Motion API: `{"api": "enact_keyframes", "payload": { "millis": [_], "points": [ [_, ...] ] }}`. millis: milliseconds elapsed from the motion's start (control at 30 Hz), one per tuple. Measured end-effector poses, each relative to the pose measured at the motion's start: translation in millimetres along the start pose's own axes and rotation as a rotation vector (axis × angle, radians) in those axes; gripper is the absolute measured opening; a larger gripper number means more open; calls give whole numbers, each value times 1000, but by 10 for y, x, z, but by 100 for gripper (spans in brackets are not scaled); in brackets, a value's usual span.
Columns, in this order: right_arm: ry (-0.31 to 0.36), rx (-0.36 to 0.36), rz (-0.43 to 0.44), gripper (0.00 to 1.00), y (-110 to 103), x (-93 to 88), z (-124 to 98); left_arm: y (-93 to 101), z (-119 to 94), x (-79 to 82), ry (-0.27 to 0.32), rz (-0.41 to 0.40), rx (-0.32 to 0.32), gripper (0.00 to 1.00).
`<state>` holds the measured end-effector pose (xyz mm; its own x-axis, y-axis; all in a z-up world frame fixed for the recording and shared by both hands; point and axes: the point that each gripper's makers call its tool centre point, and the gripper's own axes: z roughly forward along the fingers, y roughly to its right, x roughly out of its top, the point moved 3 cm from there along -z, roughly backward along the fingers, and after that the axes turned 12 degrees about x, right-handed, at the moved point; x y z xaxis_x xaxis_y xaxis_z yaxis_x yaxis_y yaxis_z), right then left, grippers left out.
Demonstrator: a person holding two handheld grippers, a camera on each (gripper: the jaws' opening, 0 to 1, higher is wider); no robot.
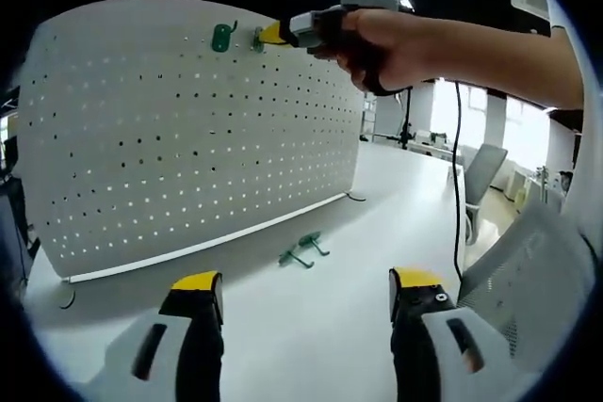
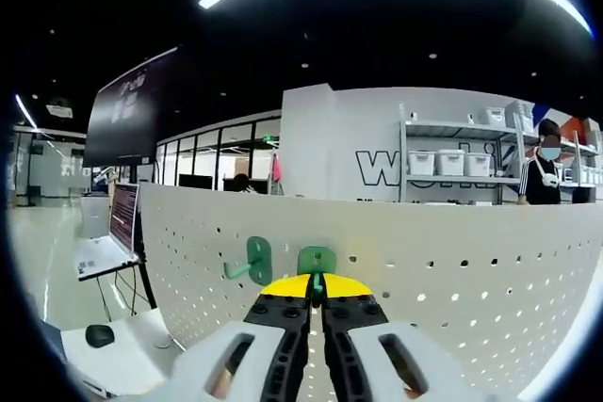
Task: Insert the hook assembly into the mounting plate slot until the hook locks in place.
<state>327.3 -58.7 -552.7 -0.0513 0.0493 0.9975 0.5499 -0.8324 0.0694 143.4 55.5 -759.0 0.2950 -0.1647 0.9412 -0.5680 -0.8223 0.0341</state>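
While the right tool (image 2: 317,300) pinches a green hook (image 2: 317,261) against the pegboard (image 2: 452,242) just ahead of its tips, seating looks underway; next comes a firm push until it locks. Its pegs are hidden. 1 hook (image 2: 252,261) hangs just left; the left tool (image 1: 306,291) gapes wide, 2 spare hooks (image 1: 303,249) on the table (image 1: 311,327) ahead.

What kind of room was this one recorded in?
Probably an open-plan office or lab. A white pegboard stands on a white table, an office chair sits beyond it, and storage shelves with bins line a wall bearing large lettering.
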Motion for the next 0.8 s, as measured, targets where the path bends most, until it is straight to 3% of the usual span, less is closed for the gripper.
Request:
{"api": "enact_keyframes", "payload": {
  "millis": [500, 800],
  "points": [
    [4, -8, 15, 1, 15, -23, 61, -33, 24, -62, -16, -5, 5, 73],
    [-19, -85, 1, 1, -6, -15, 103, -58, 32, -57, -9, -15, 14, 74]
  ]
}}
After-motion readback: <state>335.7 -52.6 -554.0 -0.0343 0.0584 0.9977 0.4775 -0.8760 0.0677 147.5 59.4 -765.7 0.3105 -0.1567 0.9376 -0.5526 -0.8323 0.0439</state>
